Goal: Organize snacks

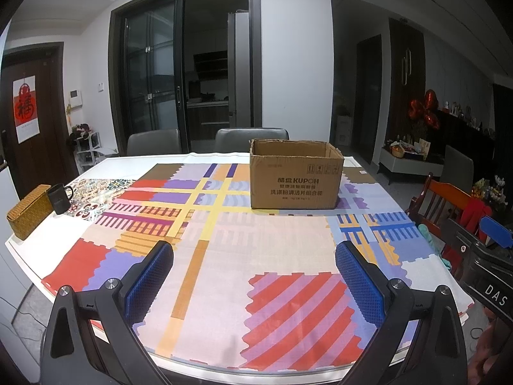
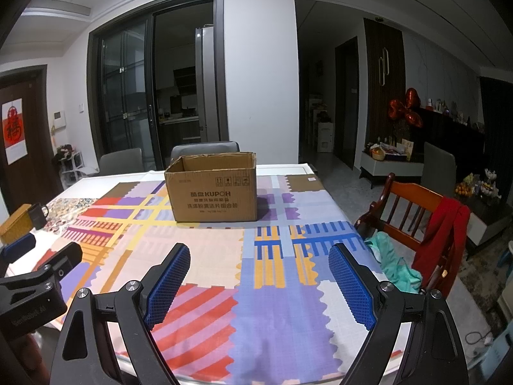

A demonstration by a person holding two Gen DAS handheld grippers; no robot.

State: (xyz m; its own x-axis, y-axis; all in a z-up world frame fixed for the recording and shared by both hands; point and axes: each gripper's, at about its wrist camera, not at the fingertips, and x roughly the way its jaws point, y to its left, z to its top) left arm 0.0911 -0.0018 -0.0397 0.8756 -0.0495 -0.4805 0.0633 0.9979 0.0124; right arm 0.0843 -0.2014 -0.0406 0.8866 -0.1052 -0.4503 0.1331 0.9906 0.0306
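No snacks show on the bench [image 1: 224, 256]; the open cardboard box [image 1: 296, 176] stands mid-frame, its inside hidden, so snacks are either packed already or not yet brought; left tool [image 1: 255, 276] and right tool [image 2: 259, 284] both gape wide, holding nothing.

Patterned cloth [image 1: 272, 256] covers table. Black mug [image 1: 60, 198] beside wicker basket [image 1: 27, 210] — far left. Wooden chair [image 2: 413, 215] at right — red garment [image 2: 441, 234] draped over.

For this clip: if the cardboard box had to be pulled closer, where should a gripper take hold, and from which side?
Probably the near top rim of the cardboard box, approached from above. It stands upright and open, so one finger can drop inside and one outside that thin wall. The body looks too wide for the open right gripper or left gripper.
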